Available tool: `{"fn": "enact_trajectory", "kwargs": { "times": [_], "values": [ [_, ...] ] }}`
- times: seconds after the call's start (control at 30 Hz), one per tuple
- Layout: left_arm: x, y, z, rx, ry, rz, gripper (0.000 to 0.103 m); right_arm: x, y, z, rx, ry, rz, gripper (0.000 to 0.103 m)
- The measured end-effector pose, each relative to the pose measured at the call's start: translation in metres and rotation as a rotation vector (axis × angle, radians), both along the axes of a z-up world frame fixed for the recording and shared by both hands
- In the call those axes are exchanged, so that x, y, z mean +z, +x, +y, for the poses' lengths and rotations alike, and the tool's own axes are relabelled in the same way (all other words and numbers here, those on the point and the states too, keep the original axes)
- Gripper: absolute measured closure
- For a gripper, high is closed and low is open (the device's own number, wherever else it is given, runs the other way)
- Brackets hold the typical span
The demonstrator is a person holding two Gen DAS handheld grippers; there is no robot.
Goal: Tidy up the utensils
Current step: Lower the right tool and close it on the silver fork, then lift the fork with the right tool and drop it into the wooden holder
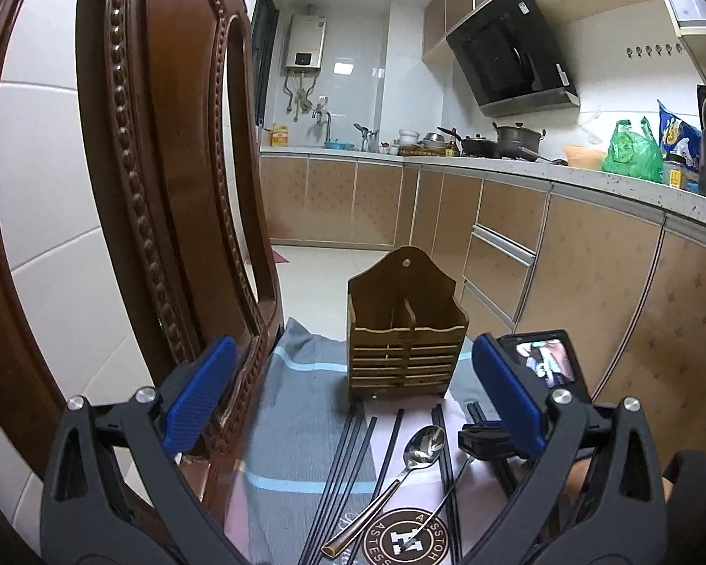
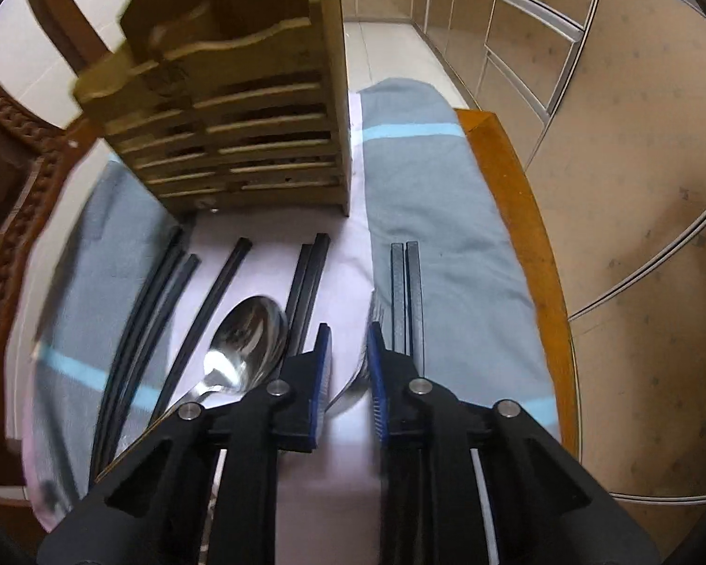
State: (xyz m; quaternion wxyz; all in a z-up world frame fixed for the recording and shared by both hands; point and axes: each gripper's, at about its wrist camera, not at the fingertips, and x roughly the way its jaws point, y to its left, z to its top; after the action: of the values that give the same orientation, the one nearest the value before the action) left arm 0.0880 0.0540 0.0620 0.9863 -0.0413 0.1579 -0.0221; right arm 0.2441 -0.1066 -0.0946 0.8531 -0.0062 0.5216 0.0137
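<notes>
A wooden slatted utensil holder [image 1: 405,329] with two compartments stands on a grey and pink cloth; it also shows in the right wrist view [image 2: 240,122]. In front of it lie several black chopsticks [image 1: 348,466] and a steel spoon [image 1: 421,445]. My left gripper [image 1: 353,400] is open wide, held above the cloth. My right gripper [image 2: 349,367] is low over the cloth, its jaws a narrow gap apart around the head of a steel fork [image 2: 376,308]. The spoon [image 2: 247,343] and chopsticks [image 2: 306,292] lie just left of it; one pair [image 2: 407,296] lies right.
A carved wooden chair back [image 1: 164,188] stands close on the left. The cloth [image 2: 447,235] lies on an orange wooden table [image 2: 541,254]. Kitchen cabinets [image 1: 588,259] and a crowded counter are to the right. My right gripper [image 1: 487,438] shows in the left wrist view.
</notes>
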Motion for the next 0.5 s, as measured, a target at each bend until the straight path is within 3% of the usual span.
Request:
{"fn": "enact_trajectory", "kwargs": {
  "times": [0.27,0.5],
  "values": [
    [-0.003,0.008,0.009,0.006,-0.037,0.026,0.004,-0.002,0.015,-0.011,-0.031,0.017,0.005,0.101],
    [-0.006,0.011,0.008,-0.005,-0.049,0.058,0.004,0.051,-0.023,-0.027,0.016,0.118,-0.126,0.101]
  ]
}}
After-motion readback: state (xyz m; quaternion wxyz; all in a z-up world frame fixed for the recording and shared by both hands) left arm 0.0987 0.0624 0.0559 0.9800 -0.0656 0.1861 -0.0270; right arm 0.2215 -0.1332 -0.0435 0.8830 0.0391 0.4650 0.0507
